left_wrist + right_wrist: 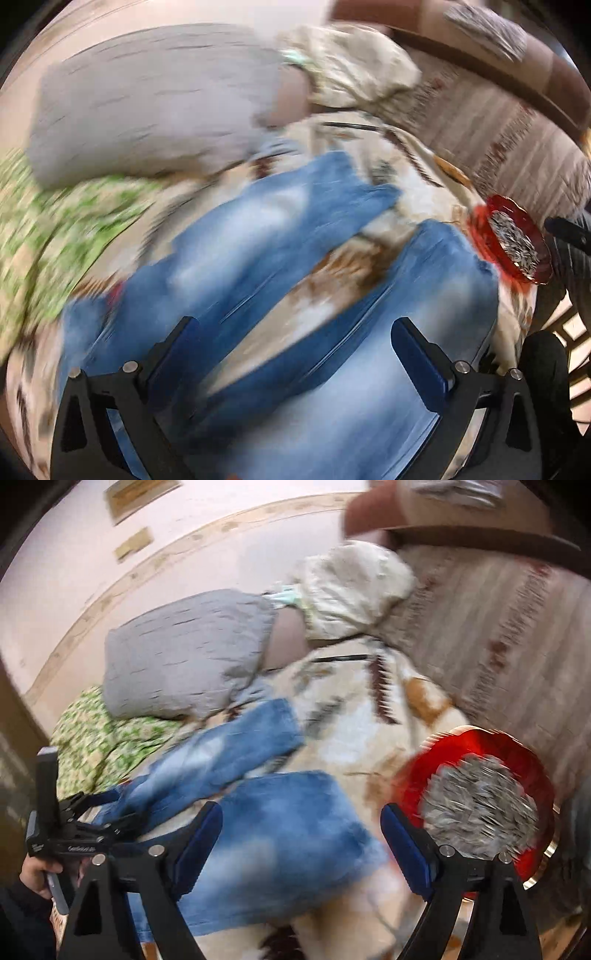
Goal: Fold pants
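Blue jeans (258, 236) lie spread on a patterned cream blanket (417, 192), legs apart in a V. Both views are motion-blurred. My left gripper (295, 332) is open and empty, hovering just above the jeans between the two legs. In the right wrist view the jeans (288, 834) show both leg ends. My right gripper (301, 823) is open and empty over the nearer leg end. The left gripper's body (70, 830) shows at the left of the right wrist view, held in a hand, near the jeans' other end.
A red dish (476, 749) of seeds sits on the blanket right of the jeans; it also shows in the left wrist view (487, 229). A grey pillow (147, 107), a cream pillow (354, 66) and a green patterned cloth (44, 236) lie beyond.
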